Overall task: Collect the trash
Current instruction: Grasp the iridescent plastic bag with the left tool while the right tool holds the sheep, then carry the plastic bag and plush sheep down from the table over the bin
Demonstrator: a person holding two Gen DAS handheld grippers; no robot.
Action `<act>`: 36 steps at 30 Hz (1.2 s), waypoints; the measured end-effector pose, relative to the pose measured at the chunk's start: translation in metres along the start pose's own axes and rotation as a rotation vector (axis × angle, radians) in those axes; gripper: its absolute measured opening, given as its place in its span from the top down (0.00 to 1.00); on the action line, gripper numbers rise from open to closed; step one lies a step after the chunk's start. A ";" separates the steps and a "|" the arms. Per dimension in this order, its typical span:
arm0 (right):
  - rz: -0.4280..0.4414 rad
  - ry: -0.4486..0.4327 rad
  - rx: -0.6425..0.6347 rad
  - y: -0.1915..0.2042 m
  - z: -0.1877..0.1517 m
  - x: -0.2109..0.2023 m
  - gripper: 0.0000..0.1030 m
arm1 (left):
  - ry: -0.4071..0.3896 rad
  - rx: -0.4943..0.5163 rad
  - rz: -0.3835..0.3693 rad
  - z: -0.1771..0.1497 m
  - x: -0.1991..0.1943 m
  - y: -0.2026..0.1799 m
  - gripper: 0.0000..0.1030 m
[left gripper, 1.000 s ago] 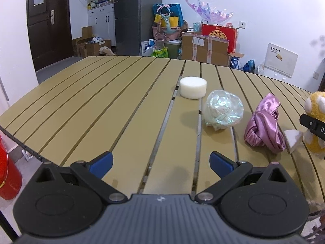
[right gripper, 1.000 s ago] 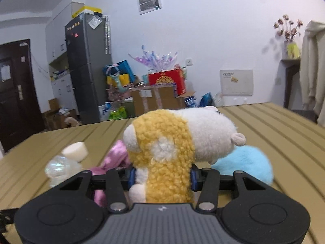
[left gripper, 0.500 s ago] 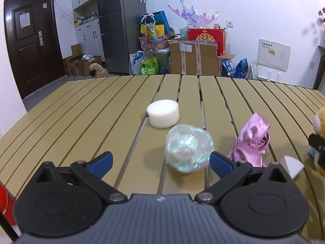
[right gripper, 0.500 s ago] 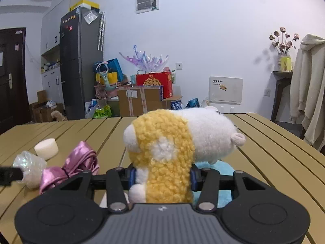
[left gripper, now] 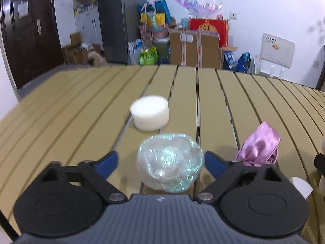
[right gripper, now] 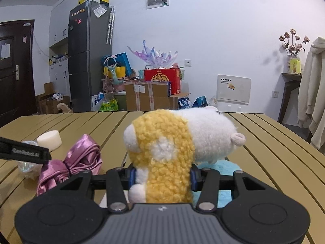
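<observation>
A crumpled iridescent plastic ball lies on the slatted table, between the blue fingertips of my left gripper. The jaws are closing. The right pad is at the ball's edge and a gap remains on the left. Just beyond it sits a white foam disc. My right gripper is shut on a yellow and white plush toy, above a blue fluffy thing. In the right wrist view the left gripper's finger crosses in front of the plastic ball.
A pink satin cloth lies to the right of the ball, with a white paper scrap near it. Both views show boxes, bags and a fridge beyond the table's far edge. A coat hangs at the far right.
My left gripper has moved up to the plastic ball, which now lies between its jaws, and the jaws have narrowed. Its finger has come into the right wrist view. The plush stays gripped.
</observation>
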State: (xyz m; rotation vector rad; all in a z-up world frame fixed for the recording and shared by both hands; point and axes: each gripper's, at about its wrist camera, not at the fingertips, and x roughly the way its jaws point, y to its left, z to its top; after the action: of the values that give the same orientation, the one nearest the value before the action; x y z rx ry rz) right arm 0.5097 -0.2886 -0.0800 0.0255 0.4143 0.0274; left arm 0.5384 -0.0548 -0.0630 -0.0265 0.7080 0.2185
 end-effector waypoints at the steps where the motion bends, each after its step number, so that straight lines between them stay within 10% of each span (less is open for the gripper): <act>1: 0.003 0.001 -0.001 0.000 0.000 0.000 0.55 | 0.013 -0.008 -0.001 -0.001 0.003 0.001 0.33; 2: 0.004 0.001 -0.001 -0.001 0.000 0.000 0.55 | 0.023 -0.015 -0.006 -0.002 0.004 0.003 0.51; 6: 0.007 -0.001 -0.003 -0.002 0.001 -0.001 0.55 | 0.006 -0.016 -0.022 -0.006 0.000 0.012 0.59; 36: 0.055 -0.077 -0.177 0.051 0.009 -0.135 0.55 | -0.078 0.027 -0.042 -0.039 -0.137 0.053 0.59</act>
State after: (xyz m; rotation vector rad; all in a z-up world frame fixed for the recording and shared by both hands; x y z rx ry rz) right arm 0.3888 -0.2419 -0.0162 -0.1358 0.3327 0.1166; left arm 0.4013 -0.0326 -0.0016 -0.0067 0.6315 0.1688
